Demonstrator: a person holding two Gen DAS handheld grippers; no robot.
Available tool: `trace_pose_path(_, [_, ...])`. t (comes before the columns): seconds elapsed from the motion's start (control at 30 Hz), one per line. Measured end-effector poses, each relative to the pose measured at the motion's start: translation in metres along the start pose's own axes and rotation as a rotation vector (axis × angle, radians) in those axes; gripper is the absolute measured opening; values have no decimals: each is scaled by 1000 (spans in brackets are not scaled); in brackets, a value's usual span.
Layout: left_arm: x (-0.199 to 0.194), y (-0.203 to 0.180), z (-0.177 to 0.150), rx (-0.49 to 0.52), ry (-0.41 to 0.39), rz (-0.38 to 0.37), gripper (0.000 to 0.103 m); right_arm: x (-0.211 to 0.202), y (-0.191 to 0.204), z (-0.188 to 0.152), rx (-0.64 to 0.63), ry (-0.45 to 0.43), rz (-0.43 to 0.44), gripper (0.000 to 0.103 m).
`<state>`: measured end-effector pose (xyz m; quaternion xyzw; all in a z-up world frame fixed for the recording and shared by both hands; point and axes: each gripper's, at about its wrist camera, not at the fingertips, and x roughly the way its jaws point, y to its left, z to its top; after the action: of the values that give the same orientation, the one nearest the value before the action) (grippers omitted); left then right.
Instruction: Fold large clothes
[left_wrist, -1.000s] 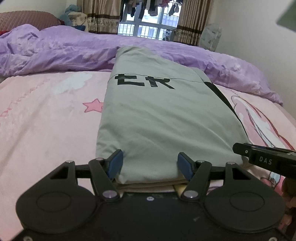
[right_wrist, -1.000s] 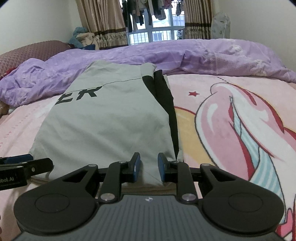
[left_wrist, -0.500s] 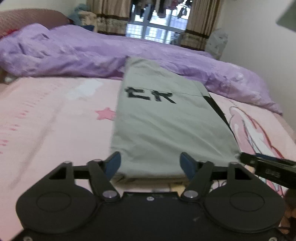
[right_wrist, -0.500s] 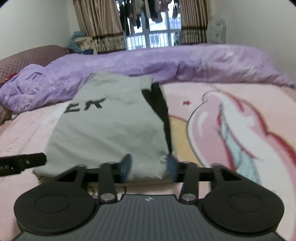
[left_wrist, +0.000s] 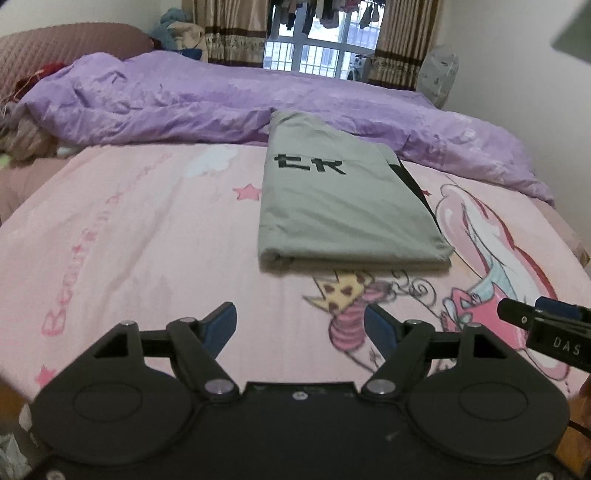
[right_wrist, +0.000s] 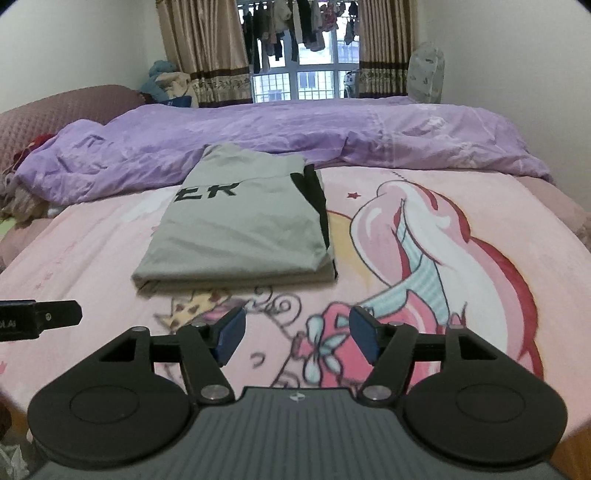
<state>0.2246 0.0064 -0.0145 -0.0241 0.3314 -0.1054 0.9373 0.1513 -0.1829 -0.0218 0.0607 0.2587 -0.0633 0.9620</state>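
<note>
We are in a bedroom, looking along a bed (left_wrist: 140, 236) spread with a pink cartoon-print sheet (right_wrist: 461, 266). A rumpled purple duvet (left_wrist: 207, 107) lies across its far side, and beyond that we see a window (right_wrist: 306, 77) framed by brown curtains (right_wrist: 207, 55), with laundry hanging outside the glass.

The task's thing, a folded grey garment (left_wrist: 340, 206) with black letters on its top layer and a black panel along one side, lies flat on the sheet. Its far end reaches the duvet. It sits ahead of both tools and apart from them, with a strip of bare sheet between its near folded edge and the fingertips.

In the left wrist view, our left hand-held gripper (left_wrist: 301, 326) hangs over the sheet, and the garment lies ahead of it and slightly to its right. Its jaws stand well apart and have just been opening further, with nothing between the blue pads (left_wrist: 221, 326).

In the right wrist view, our right hand-held gripper (right_wrist: 297, 334) is also over the sheet, with the garment ahead and to its left. Its jaws are likewise spread, having just been opening, and only the printed sheet shows between them. Each tool's tip shows at the edge of the other's view.
</note>
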Motion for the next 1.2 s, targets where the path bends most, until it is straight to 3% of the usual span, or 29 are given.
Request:
trace_pose_path(0.33, [-18,1,-24,3,45,0,79,-29,12,-21,-14,13,2,79])
trace_pose_path(1.2, [-19,1,-26,5,67,-6,80,-28,17,-26,-25,30,-1,79])
